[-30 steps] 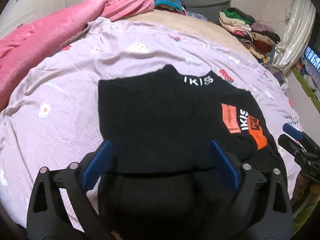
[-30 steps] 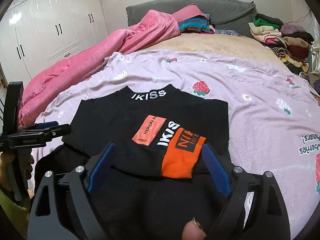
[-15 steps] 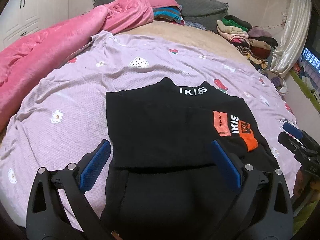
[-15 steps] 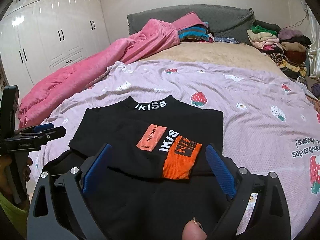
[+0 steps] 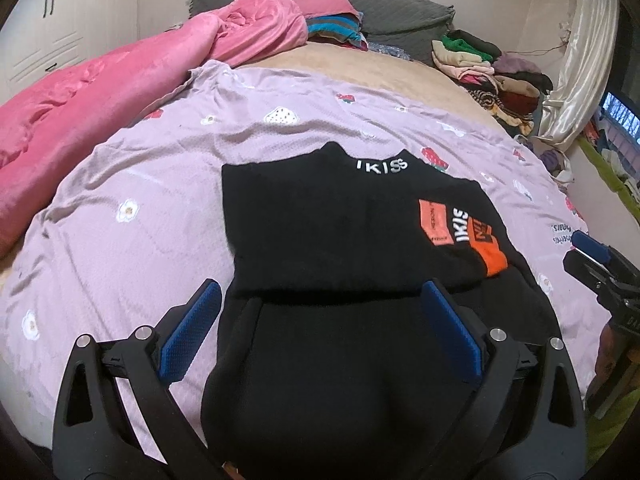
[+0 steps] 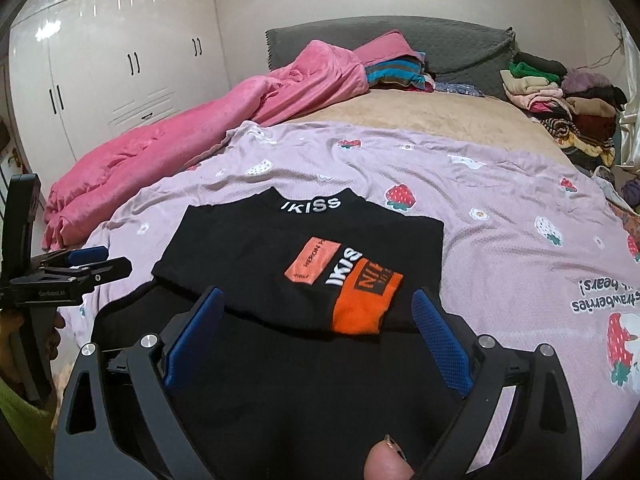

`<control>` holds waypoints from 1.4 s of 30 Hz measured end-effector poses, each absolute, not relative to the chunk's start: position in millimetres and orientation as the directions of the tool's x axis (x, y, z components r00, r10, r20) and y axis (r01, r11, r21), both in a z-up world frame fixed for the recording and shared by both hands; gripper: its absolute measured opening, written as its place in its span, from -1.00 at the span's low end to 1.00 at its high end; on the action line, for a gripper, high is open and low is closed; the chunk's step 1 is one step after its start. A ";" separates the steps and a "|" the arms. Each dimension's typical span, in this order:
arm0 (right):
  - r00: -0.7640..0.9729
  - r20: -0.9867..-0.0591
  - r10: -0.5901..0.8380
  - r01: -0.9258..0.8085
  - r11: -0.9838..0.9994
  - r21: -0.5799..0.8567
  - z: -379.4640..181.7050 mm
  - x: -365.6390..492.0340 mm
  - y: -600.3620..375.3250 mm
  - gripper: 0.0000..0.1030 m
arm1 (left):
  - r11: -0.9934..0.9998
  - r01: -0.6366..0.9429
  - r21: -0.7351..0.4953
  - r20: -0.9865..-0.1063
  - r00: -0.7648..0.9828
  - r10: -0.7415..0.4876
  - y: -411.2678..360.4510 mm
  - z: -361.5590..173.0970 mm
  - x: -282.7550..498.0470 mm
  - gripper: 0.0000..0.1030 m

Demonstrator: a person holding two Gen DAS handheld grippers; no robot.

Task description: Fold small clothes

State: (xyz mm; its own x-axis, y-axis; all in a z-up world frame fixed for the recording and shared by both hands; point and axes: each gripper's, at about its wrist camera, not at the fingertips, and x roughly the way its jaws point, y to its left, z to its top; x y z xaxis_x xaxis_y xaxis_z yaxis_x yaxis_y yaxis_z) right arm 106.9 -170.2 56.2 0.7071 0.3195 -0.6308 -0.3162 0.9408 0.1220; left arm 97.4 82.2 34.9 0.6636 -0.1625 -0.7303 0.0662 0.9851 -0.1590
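Observation:
A black top (image 5: 332, 240) with white "IKISS" lettering at the collar lies flat on the lilac bedspread (image 5: 120, 184), its sleeves folded in over the body. One sleeve with an orange cuff (image 6: 362, 296) lies across the right side. My left gripper (image 5: 320, 320) is open and empty, above the garment's lower half. My right gripper (image 6: 320, 326) is open and empty too, over the lower edge near the orange cuff. Each gripper shows at the edge of the other's view: the right gripper (image 5: 596, 256) in the left wrist view, the left gripper (image 6: 88, 262) in the right wrist view.
A pink duvet (image 5: 80, 108) is bunched along the left of the bed. Stacks of folded clothes (image 5: 488, 68) sit at the far right by the grey headboard (image 6: 400, 36). White wardrobes (image 6: 112, 60) stand to the left. A curtain (image 5: 580, 60) hangs at the right.
Both grippers have drawn back and risen from the garment, staying open. The top looks smaller and farther. It has not moved.

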 end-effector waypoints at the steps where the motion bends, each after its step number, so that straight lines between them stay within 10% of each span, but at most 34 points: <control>1: 0.705 -0.634 0.318 -0.318 0.941 0.119 55.4 103.7 -170.4 0.83 | 0.985 0.064 -0.158 -0.731 0.663 -0.160 82.7 34.0 94.4 0.81; 42: 0.593 -0.753 0.285 -0.300 0.946 0.122 -3.7 27.2 -213.3 0.83 | 0.991 -0.042 -0.128 -0.805 0.588 -0.079 127.5 -7.3 -3.4 0.81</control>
